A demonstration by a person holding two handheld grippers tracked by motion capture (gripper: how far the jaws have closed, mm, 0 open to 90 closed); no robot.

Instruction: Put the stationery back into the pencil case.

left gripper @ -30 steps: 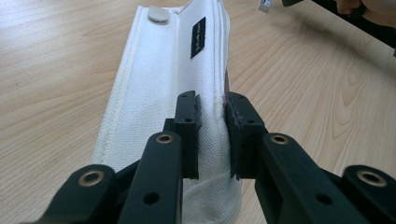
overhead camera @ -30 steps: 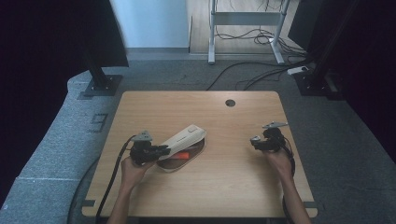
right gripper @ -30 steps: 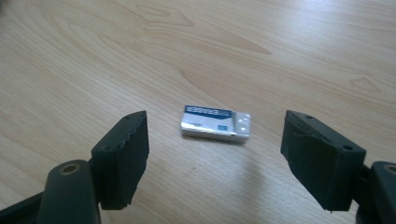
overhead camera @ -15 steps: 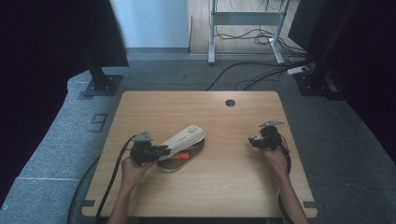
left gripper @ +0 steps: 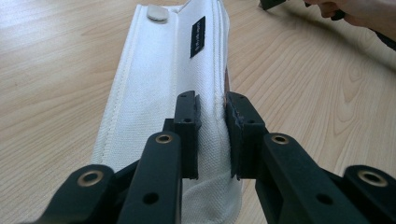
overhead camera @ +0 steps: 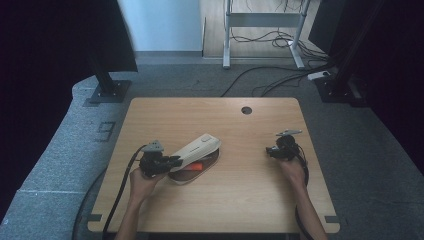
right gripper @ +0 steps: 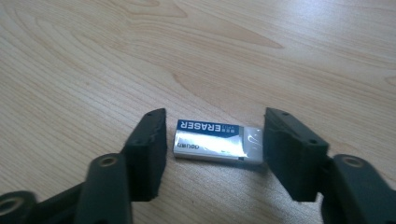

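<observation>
A white fabric pencil case (overhead camera: 196,148) lies left of the table's middle, its flap lifted, with something orange (overhead camera: 196,165) showing inside. My left gripper (overhead camera: 172,161) is at its near end. In the left gripper view the case (left gripper: 154,84) runs away from me, and that gripper (left gripper: 212,135) is shut on the edge of its flap. My right gripper (overhead camera: 270,150) is low over the table on the right. In the right gripper view it (right gripper: 215,128) stands open, a jaw on each side of a white and blue eraser (right gripper: 217,141) lying flat on the wood.
The wooden table (overhead camera: 210,115) has a round cable hole (overhead camera: 246,110) near its far edge. Beyond it are a black stand base (overhead camera: 109,91), a metal frame (overhead camera: 262,20) and loose cables (overhead camera: 270,80) on the grey floor.
The right hand has edged slightly forward and left over the eraser. The left gripper and the pencil case have stayed put.
</observation>
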